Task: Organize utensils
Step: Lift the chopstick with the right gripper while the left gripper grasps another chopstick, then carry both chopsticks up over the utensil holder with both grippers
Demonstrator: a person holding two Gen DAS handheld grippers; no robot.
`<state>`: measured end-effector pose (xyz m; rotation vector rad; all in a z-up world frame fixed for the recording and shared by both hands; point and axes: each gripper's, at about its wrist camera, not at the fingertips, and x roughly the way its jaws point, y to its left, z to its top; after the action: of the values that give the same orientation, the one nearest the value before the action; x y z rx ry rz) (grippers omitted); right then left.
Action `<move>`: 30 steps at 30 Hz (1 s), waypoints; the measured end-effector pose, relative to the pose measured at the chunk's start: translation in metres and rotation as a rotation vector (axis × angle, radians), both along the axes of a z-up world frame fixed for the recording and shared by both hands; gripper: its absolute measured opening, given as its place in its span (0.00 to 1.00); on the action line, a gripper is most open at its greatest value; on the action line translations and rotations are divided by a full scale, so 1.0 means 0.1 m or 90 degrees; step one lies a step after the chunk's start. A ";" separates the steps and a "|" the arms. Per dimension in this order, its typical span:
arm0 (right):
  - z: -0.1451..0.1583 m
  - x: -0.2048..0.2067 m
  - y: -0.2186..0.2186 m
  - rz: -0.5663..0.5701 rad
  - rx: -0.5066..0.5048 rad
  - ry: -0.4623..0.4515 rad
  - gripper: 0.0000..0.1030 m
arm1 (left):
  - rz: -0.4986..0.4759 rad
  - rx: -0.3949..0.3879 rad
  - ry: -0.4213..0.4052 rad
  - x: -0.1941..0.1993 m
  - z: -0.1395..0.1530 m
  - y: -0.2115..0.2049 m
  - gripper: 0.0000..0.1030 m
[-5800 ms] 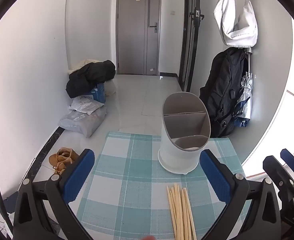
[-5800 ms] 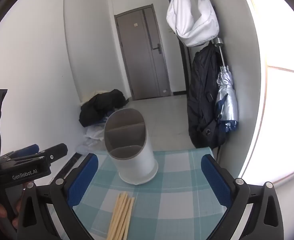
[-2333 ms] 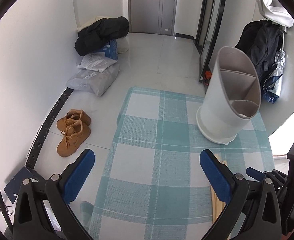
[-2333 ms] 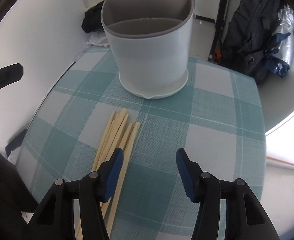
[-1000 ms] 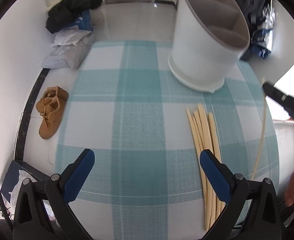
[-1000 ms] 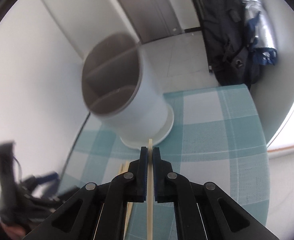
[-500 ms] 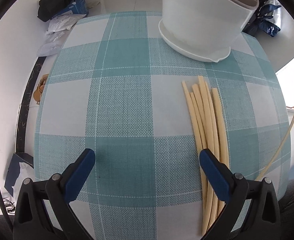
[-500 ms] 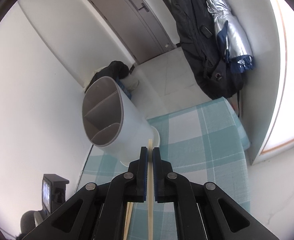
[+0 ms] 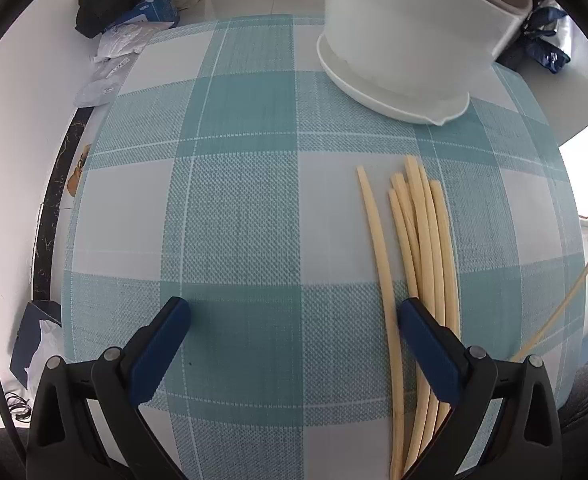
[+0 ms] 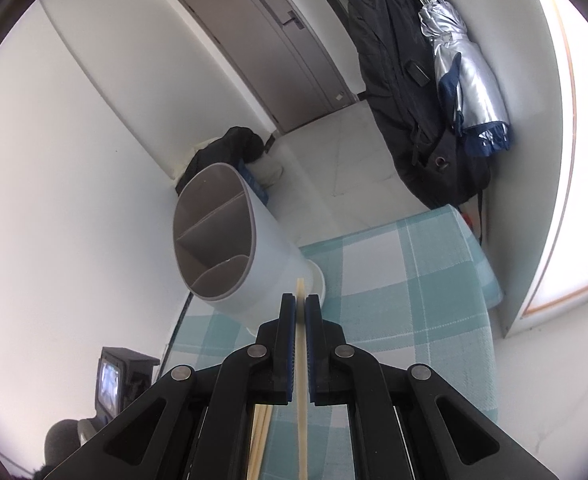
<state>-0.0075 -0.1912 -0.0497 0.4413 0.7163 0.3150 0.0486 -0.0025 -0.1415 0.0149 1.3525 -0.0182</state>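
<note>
The right gripper (image 10: 300, 306) clamps one chopstick (image 10: 301, 356), with the white utensil holder (image 10: 230, 248) at its 11 o'clock. It should tilt the tip down over a compartment. The left gripper (image 9: 294, 320) hangs open above the remaining chopsticks (image 9: 418, 264) on the worktop (image 9: 234, 220).

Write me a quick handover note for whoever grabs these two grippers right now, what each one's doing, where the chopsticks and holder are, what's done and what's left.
Right gripper: shut on one chopstick, lifted off the table, aimed toward the holder.
Left gripper: open, empty, pointing down over the tablecloth beside the chopstick pile.
Holder: upright on the cloth beyond the pile; the compartments that show look empty.
Done: one chopstick picked up.
Left: drop it into the holder, then move the rest across.
</note>
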 end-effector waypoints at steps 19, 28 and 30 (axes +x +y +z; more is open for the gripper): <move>-0.02 0.03 0.04 0.008 -0.016 0.005 0.04 | -0.073 -0.005 -0.036 0.17 0.13 -0.29 0.02; 0.14 -0.22 0.28 0.032 -0.079 -0.055 0.04 | -0.032 -0.125 -0.182 -0.11 0.66 0.01 0.02; 0.19 -0.31 0.34 0.035 -0.097 -0.079 0.04 | -0.043 -0.143 -0.243 -0.28 0.86 0.02 0.02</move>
<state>-0.0387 -0.1567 -0.0305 0.2557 0.6268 0.3340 0.0208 -0.0004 -0.0554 -0.1209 0.9624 -0.2141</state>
